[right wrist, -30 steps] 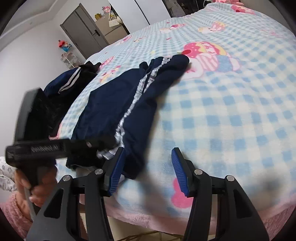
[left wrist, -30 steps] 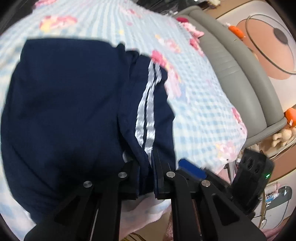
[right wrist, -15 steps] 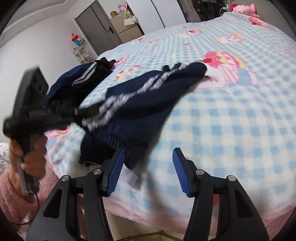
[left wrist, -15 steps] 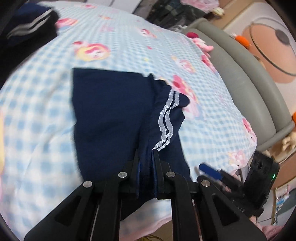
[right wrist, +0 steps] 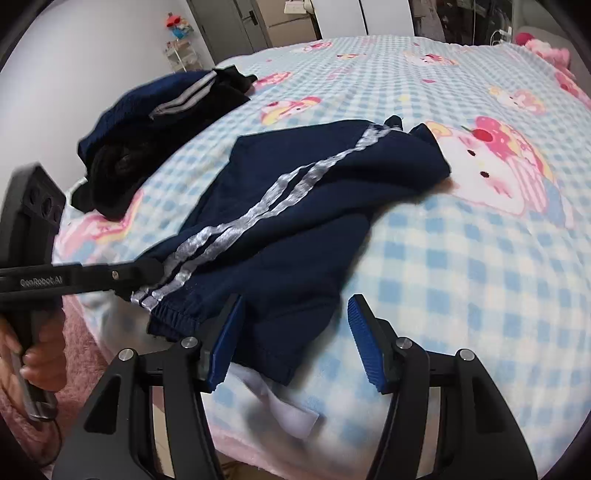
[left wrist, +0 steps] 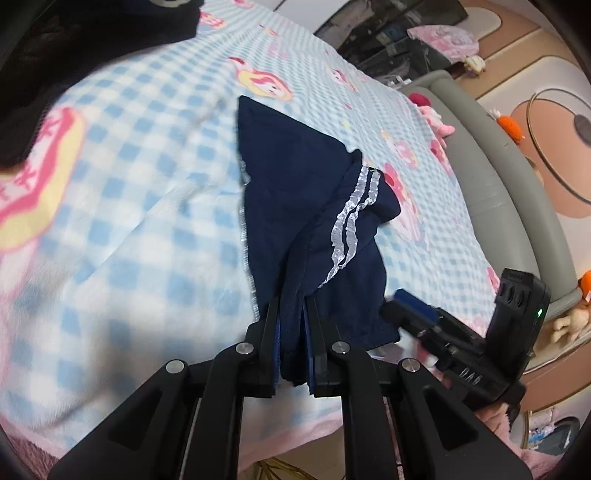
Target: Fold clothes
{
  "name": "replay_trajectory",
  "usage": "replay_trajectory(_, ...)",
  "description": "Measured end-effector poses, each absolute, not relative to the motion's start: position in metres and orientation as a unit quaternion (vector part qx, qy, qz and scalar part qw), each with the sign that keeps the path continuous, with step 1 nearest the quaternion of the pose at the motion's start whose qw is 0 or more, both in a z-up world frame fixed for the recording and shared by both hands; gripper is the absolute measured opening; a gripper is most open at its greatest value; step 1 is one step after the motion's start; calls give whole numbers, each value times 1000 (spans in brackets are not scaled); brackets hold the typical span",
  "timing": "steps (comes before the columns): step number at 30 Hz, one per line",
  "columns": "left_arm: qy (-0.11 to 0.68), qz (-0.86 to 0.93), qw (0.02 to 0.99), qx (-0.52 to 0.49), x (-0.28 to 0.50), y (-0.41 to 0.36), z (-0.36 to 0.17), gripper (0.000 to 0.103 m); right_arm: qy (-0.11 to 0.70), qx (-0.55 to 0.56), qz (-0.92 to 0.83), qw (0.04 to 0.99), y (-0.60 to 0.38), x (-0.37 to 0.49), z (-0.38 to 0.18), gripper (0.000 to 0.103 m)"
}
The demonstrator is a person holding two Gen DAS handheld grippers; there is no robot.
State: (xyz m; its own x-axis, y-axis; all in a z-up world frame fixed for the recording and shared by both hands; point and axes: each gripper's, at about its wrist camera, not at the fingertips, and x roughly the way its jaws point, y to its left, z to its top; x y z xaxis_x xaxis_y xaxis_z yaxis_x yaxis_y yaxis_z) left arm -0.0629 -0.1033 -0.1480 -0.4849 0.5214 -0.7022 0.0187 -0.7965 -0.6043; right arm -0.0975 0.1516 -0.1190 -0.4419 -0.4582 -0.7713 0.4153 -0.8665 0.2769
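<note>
Navy shorts with two white side stripes lie crumpled on the blue checked blanket. My left gripper is shut on the bunched waistband by the stripes of the shorts; in the right wrist view it comes in from the left, held by a hand. My right gripper hovers over the shorts' near corner with its jaws opening. Fabric lies between the blue pads, which do not press on it. It also shows in the left wrist view, just right of the shorts.
A pile of dark clothes sits on the blanket beyond the shorts, and shows at the top left in the left wrist view. A grey padded bed frame borders the far side. White lining pokes out near the bed's front edge.
My left gripper has dragged the shorts' waistband towards the bed's near edge, stretching the shorts out flatter. The right gripper's jaws stand a little wider and it has shifted over the shorts' corner.
</note>
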Motion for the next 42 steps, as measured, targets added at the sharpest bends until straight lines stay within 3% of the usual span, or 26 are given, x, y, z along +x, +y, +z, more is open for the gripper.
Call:
replay_trajectory(5, -319, 791, 162, -495, -60, -106, -169, 14, 46, 484, -854, 187, 152, -102, -139, 56)
replay_trajectory(7, -317, 794, 167, -491, -57, -105, -169, 18, -4, 487, -851, 197, 163, -102, -137, 56)
replay_trajectory(11, -338, 787, 176, -486, -58, -104, -168, 35, -104, 490, -831, 242, 177, -106, -130, 61)
replay_trajectory(13, -346, 781, 172, -491, -61, -103, -175, 38, -108, 498, -822, 253, 174, -109, -131, 61)
replay_trajectory(17, -326, 788, 159, -498, -60, -95, -180, 38, -86, 520, -809, 262, 155, -112, -145, 64)
replay_trajectory(26, -374, 766, 171, -494, -59, -106, -187, 39, -63, 527, -804, 267, 139, -116, -153, 62)
replay_trajectory(28, -366, 768, 164, -499, -60, -98, -190, 37, -70, 534, -801, 263, 139, -120, -161, 54)
replay_trajectory(30, -346, 781, 172, -490, -58, -91, -180, 37, -51, 529, -807, 258, 133, -116, -154, 32)
replay_trajectory(32, -336, 786, 183, -485, -59, -86, -175, 31, -31, 520, -815, 255, 129, -111, -144, 23)
replay_trajectory(36, -341, 778, 193, -491, -66, -88, -183, 31, -26, 514, -817, 258, 132, -112, -139, 24)
replay_trajectory(38, -345, 770, 195, -500, -69, -89, -191, 32, -37, 525, -810, 257, 132, -119, -148, 36)
replay_trajectory(39, -351, 767, 191, -501, -70, -91, -194, 30, -43, 532, -806, 256, 132, -123, -155, 38)
replay_trajectory(41, -344, 774, 188, -498, -67, -88, -189, 27, -43, 532, -806, 255, 131, -126, -163, 35)
replay_trajectory(42, -334, 780, 186, -495, -66, -86, -185, 26, -42, 530, -809, 252, 129, -126, -162, 26)
